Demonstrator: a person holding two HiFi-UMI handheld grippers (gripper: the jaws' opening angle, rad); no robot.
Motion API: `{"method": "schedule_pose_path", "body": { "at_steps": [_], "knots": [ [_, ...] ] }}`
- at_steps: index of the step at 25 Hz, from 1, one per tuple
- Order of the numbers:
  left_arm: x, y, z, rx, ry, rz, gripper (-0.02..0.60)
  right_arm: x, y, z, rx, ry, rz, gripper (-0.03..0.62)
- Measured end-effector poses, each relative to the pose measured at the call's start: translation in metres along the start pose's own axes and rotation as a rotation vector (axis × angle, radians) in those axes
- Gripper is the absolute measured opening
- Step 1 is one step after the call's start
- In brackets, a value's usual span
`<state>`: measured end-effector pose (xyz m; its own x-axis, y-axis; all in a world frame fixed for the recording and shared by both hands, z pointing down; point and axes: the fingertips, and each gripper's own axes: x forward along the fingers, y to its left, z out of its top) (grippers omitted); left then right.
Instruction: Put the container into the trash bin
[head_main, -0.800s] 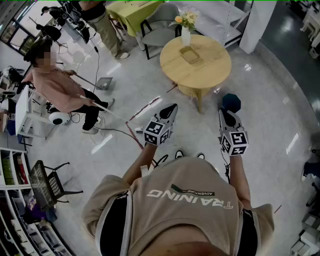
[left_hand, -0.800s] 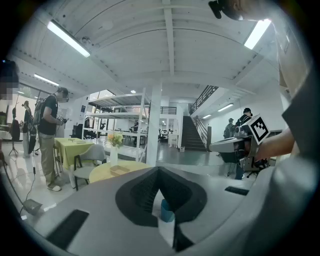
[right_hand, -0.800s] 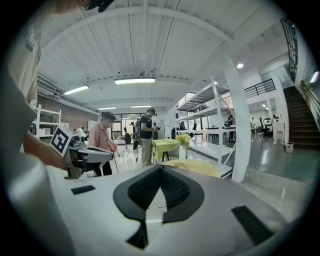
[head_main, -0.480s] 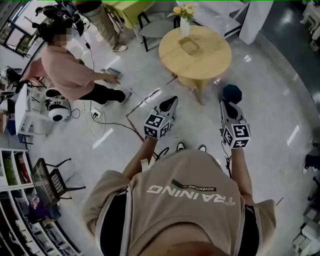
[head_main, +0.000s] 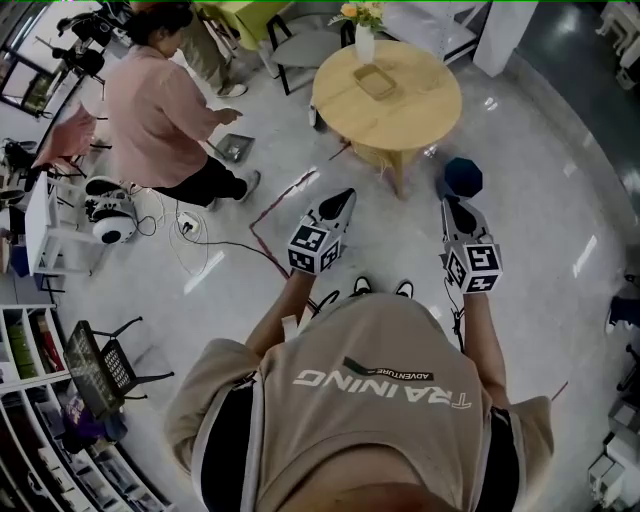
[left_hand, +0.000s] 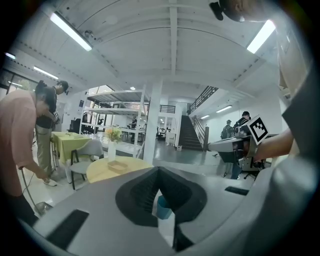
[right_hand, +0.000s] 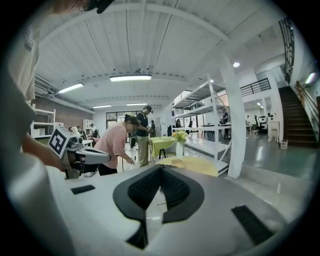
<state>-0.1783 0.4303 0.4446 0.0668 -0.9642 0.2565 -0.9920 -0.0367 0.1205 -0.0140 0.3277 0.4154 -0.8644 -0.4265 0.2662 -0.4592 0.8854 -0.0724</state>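
Head view: The operator is standing on a glossy floor (head_main: 560, 150) and is holding both grippers forward at waist level. The left gripper (head_main: 342, 202) is pointing toward a round wooden table (head_main: 420, 110). The right gripper (head_main: 451, 212) is pointing toward the trash bin (head_main: 462, 177), a dark blue bin that is standing on the floor just beside the table's right edge. The container (head_main: 377, 82), a shallow tan tray, is lying on the tabletop, well apart from both grippers. A white vase of flowers (head_main: 362, 32) is standing on the table's far edge behind the container. A person in a pink top (head_main: 160, 110) is bending over cables at the left.

Left gripper view: The jaws are meeting at their tips and are gripping nothing. The trash bin is showing as a teal patch through the gap behind the closed tips. The table with the container and vase is appearing at the left, and the right gripper is appearing at the right.

Right gripper view: The jaws are pressed together at their tips and are carrying nothing. The table, container and vase are lying straight ahead beyond the tips. The left gripper and the person in pink are showing at the left.
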Motion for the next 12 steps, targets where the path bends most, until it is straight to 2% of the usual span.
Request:
{"method": "schedule_pose_path", "body": {
  "at_steps": [6, 12],
  "knots": [
    [0.000, 0.014, -0.012, -0.014, 0.026, -0.019, 0.003, 0.012, 0.009, -0.008, 0.012, 0.023, -0.011, 0.002],
    [0.004, 0.037, -0.006, -0.007, 0.014, -0.030, 0.003, 0.027, 0.018, -0.009, 0.015, 0.040, -0.024, 0.002]
  ]
}}
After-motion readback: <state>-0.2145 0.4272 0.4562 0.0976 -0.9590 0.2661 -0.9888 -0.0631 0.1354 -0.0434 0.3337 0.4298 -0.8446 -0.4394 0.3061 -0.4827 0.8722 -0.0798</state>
